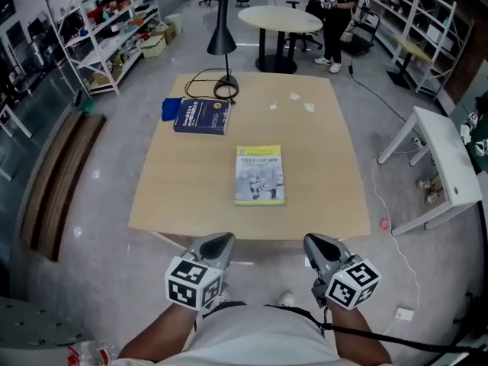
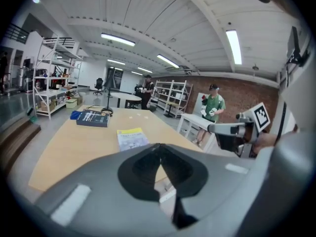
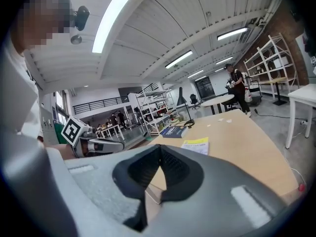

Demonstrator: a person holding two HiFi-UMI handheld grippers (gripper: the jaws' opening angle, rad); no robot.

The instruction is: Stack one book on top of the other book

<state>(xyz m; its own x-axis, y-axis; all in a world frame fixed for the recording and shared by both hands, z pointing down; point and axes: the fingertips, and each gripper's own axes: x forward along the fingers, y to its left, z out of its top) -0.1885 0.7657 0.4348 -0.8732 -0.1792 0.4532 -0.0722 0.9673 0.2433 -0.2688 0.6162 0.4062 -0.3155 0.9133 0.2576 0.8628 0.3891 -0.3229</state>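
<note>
Head view: yellow book (image 1: pixel 260 175) mid table (image 1: pixel 183 197), apart from blue book (image 1: pixel 201 116).

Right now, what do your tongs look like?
The left tongs and right tongs are grey, rounded shells, black inside. Each carries a white cube with black square markers. I wear a white shirt; a black cable crosses it.

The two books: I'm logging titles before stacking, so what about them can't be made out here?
- blue book: cover print too small in every view.
- yellow book: print too small in the head view, foreshortened in both gripper views.
- blue item beside the blue book: too small to identify.
</note>
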